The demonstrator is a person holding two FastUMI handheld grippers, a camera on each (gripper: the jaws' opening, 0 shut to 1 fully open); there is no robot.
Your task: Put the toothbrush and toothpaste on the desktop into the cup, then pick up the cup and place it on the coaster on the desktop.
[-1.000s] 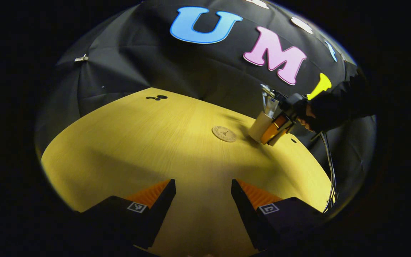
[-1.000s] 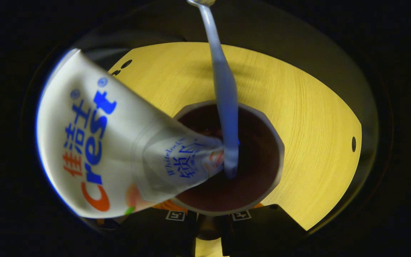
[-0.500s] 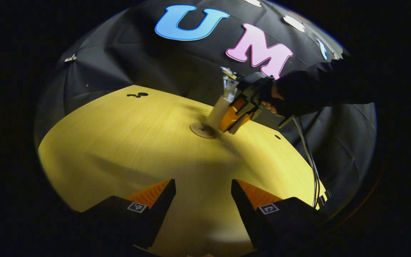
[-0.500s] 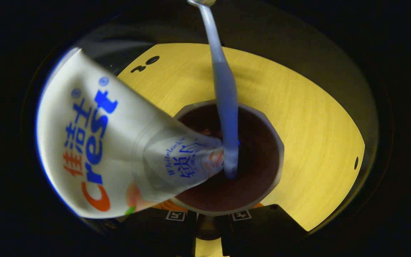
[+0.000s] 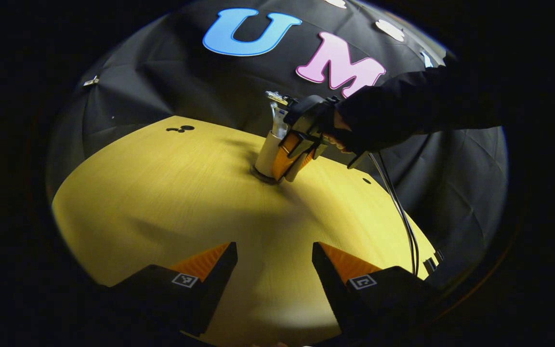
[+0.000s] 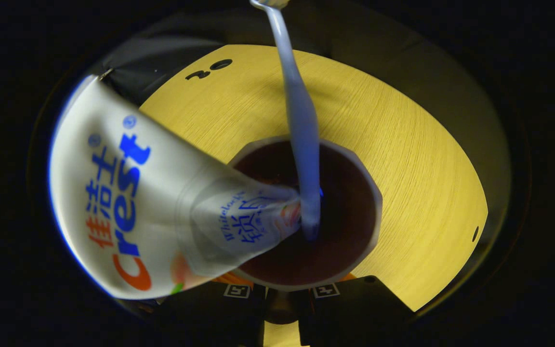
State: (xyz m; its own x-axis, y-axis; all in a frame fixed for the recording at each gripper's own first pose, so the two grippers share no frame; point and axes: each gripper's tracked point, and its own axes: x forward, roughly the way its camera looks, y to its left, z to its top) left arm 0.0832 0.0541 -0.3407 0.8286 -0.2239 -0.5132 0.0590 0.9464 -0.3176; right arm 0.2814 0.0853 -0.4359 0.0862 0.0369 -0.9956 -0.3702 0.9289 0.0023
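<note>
Desktop (image 5: 162,202) bears cup (image 5: 268,156) — clamped in right tool (image 5: 291,161).

- White squeezable toothpaste tube (image 6: 128,202) standing in the cup: brand "Crest" in blue with an orange C, beside Chinese characters; smaller blue "Whitelock" nearer the cap.

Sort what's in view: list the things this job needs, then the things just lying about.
Job:
cup, held in the right gripper
toothbrush in cup
toothpaste in cup
coaster under cup

Lying about:
cable
holes in the desktop
</note>
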